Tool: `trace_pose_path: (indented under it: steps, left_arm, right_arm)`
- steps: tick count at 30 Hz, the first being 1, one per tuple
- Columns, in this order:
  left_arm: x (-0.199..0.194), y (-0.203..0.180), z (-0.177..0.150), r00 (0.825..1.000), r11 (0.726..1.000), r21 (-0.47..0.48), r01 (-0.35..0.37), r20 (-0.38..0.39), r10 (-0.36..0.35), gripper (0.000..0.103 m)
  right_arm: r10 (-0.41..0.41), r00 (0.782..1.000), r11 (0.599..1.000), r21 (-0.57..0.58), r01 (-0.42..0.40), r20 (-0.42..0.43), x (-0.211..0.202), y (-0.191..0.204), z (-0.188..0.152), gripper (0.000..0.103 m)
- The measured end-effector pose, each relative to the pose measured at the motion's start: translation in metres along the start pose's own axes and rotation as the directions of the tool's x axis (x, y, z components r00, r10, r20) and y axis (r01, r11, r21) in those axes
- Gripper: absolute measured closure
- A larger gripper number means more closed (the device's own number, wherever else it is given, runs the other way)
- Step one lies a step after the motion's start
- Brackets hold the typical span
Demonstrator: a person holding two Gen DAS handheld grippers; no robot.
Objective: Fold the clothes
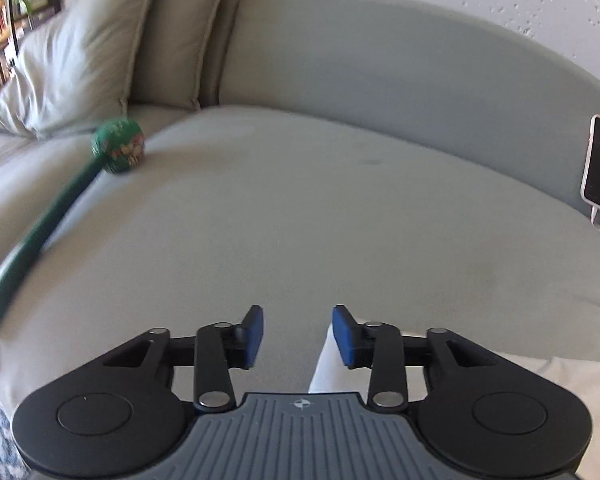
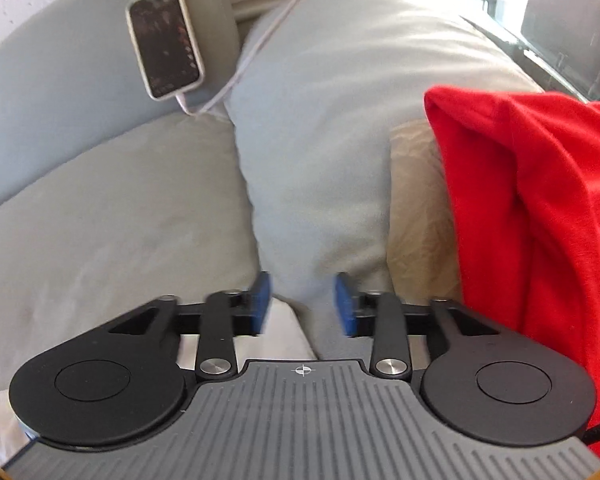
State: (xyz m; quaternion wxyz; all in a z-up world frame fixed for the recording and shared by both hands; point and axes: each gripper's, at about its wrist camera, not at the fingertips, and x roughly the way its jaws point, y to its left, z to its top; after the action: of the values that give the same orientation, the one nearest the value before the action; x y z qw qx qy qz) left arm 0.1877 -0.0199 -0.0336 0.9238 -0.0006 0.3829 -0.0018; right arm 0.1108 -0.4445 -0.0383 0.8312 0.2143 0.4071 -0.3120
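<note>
My left gripper hangs above a grey-green sofa seat, its blue pads apart with nothing between them. A white garment lies just below it, and its edge shows under the right-hand pad. More of it spreads to the lower right. My right gripper is open too, with empty space between its pads. The white garment lies beneath the right gripper's fingers as well. A red garment is heaped at the right of the right wrist view.
A green stick with a round patterned head lies on the seat's left side. Grey pillows lean at the back left. A phone on a white cable rests against the backrest. A large grey pillow and a tan cloth sit beside the red garment.
</note>
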Motion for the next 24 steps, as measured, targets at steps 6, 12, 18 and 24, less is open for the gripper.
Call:
trace_pose_path:
  steps: [6,12,18,24]
  left_arm:
    - [-0.014,-0.045,-0.004,0.933,0.935,0.024,0.354,-0.075,-0.351,0.079]
    - [0.026,-0.078,-0.039,0.930,0.944,0.065,0.324,-0.207,-0.305,0.091]
    - [0.037,-0.033,-0.028,0.998,0.976,0.218,0.014,-0.071,0.002,0.093]
    - [-0.016,-0.008,-0.017,0.995,0.986,0.150,0.073,-0.077,-0.062,0.088]
  right_arm:
    - [0.341,0.935,0.938,-0.028,-0.345,-0.099,-0.008,0.055,-0.019,0.073]
    - [0.433,0.871,0.879,-0.106,-0.465,-0.232,0.020,0.122,-0.057,0.078]
    - [0.180,0.974,0.966,-0.159,-0.201,-0.140,0.020,0.067,-0.055,0.103]
    - [0.121,0.987,0.992,-0.019,-0.124,-0.110,-0.026,-0.006,-0.040,0.096]
